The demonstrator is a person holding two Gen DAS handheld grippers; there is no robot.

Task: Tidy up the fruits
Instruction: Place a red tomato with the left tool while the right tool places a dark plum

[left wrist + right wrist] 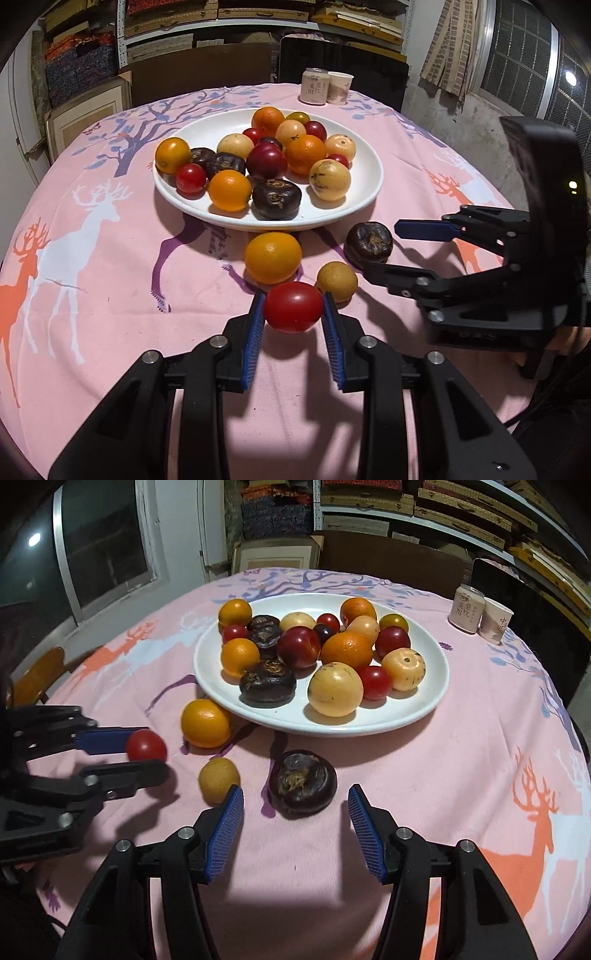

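A: What is the left claw (293,308) doing?

B: It grips a smooth, round red tomato (293,307) between its two blue ribbed pads; the tomato is clamped at its sides just above the round desk covered in a pink cloth with deer prints (110,295).

A: And the right claw (295,814)?

B: Its jaws are spread wide and hold nothing; a dark brown, wrinkled, flattish fruit (303,782) lies on the cloth between and just ahead of the pads, touching neither.

A: What else lies loose?

B: A glossy orange citrus fruit (206,723) rests against the near rim of a wide white ceramic plate (424,701); a small, dull yellow-brown round fruit (218,781) sits beside the right claw's left pad (contact cannot be told).

A: And the plate?

B: It is heaped with oranges, red tomatoes, pale yellow fruits and dark brown ones; behind it stand a beige drink can (466,608) and a paper cup (495,620), side by side.
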